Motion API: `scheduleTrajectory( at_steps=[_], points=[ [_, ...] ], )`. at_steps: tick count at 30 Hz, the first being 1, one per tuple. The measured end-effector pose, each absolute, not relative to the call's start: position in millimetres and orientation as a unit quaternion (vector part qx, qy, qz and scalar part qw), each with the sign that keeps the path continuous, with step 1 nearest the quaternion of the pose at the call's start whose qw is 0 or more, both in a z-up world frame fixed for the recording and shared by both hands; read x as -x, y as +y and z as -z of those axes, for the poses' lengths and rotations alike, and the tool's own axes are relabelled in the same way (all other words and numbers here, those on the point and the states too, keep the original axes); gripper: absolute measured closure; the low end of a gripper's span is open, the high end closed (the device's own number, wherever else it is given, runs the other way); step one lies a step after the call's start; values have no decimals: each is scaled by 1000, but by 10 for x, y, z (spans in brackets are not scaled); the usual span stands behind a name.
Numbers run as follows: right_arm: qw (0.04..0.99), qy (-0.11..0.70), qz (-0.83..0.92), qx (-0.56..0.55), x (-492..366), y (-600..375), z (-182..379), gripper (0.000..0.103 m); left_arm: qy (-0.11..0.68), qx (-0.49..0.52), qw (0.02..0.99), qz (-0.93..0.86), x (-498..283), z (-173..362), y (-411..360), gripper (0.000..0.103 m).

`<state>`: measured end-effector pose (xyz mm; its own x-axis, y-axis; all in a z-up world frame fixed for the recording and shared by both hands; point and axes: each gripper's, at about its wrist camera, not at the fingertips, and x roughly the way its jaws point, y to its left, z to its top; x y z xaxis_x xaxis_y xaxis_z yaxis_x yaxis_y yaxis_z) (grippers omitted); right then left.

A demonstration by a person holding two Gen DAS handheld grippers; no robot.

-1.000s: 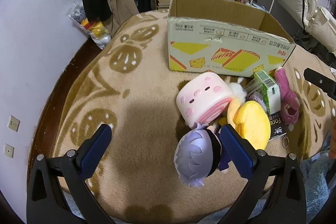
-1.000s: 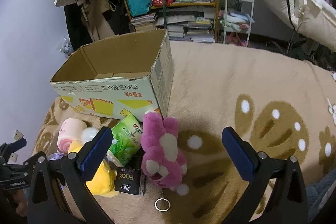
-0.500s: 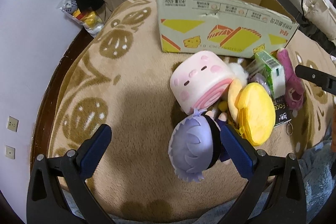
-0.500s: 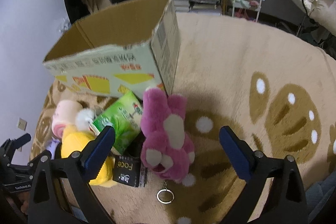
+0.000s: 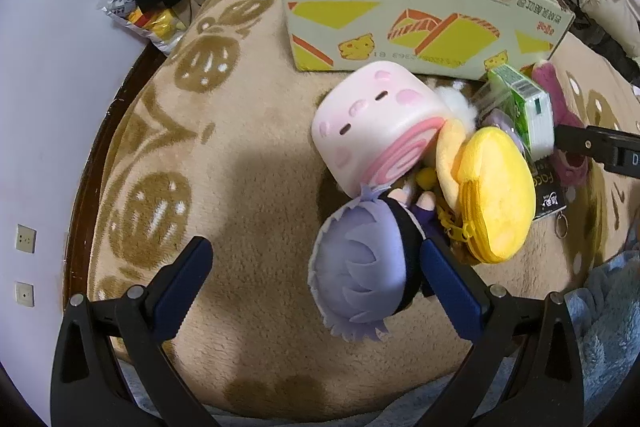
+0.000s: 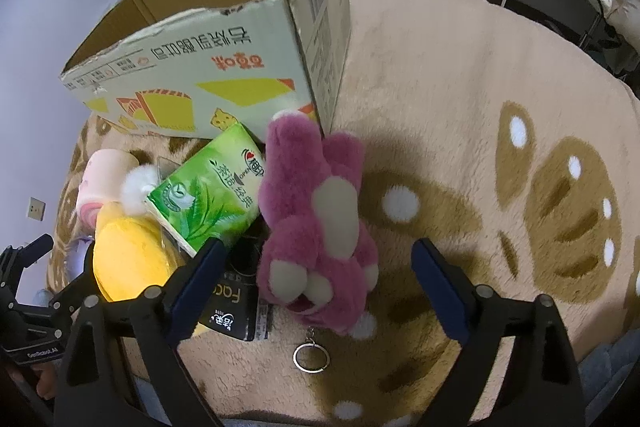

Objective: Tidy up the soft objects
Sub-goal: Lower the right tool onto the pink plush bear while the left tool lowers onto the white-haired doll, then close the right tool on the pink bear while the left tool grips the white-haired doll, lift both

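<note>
A heap of soft toys lies on the beige rug before an open cardboard box. My left gripper is open, its right finger touching a lilac-haired doll; a pink roll plush and a yellow plush pouch lie beyond. My right gripper straddles a magenta bear plush with a key ring; its jaws are closing, wide apart, pads clear of the bear. A green tissue pack and a black Face packet lie left of the bear.
The rug stretches bare to the right of the bear and left of the doll. Shelves, hanging clothes and a white cart stand behind the box. A snack bag lies by the wall. A blue blanket lies at the near edge.
Both grippers have sunk and tilted down toward the toys, which now look larger. The right gripper's jaws have narrowed a little around the magenta bear. Nothing has been taken hold of.
</note>
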<state>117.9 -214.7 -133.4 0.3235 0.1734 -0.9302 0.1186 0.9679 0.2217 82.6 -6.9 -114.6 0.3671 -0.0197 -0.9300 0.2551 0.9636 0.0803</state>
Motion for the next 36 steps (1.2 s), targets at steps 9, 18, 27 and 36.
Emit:
scheduleTrajectory(
  at_steps=[9, 18, 27, 36],
  points=[
    [788, 602, -27, -128, -1266, -2153, 1483, 29, 568, -122, 809, 88, -825, 1243, -128, 1],
    [784, 606, -30, -133, -1280, -2081, 1633, 36, 569, -127, 806, 102, -790, 1288, -207, 14],
    [782, 609, -19, -132, -1255, -2160, 1696, 52, 562, -104, 809, 135, -777, 1246, -226, 45],
    [799, 592, -23, -105, -1172, -2130, 1666, 63, 528, -136, 830, 119, -662, 1123, -264, 46]
  ],
)
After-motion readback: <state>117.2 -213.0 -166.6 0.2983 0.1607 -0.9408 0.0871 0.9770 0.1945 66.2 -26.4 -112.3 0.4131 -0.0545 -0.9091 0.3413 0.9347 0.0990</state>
